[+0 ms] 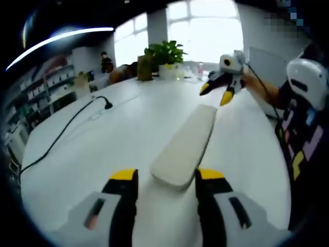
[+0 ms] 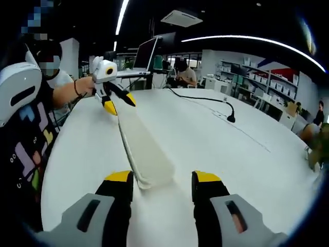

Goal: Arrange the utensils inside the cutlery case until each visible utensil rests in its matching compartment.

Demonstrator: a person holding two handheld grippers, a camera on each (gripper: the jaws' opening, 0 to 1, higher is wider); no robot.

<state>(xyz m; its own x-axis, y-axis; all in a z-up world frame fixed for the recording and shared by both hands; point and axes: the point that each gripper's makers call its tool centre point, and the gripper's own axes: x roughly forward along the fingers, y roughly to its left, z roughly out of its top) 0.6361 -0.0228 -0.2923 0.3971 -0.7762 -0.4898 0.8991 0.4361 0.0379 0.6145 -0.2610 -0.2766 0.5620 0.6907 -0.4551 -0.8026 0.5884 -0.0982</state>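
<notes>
In the left gripper view, my left gripper (image 1: 160, 177) sits nearest me with its yellow-tipped jaws spread apart and nothing between them. Just beyond the tips lies the cutlery case (image 1: 185, 145), a long, pale, closed box flat on the white table (image 1: 118, 128). Its long axis runs away from this gripper, one rounded short end almost between the jaws and the other pointing toward my right gripper (image 1: 218, 92), which hovers past the far end with its jaws parted, empty. A black cable (image 1: 61, 134) crosses the table to the left, well apart from the case, and a potted plant (image 1: 165, 55) stands at the far edge.

In the right gripper view, the right gripper (image 2: 158, 180) is closest, jaws wide and holding nothing. The case (image 2: 144, 146) starts just ahead of the left jaw and stretches lengthwise toward the left gripper (image 2: 119, 102), raised at the far end, also parted. I cannot see any utensils; the lid hides the inside. A desk microphone (image 2: 231, 117) stands off to the right, and a monitor (image 2: 146, 53) beyond.
</notes>
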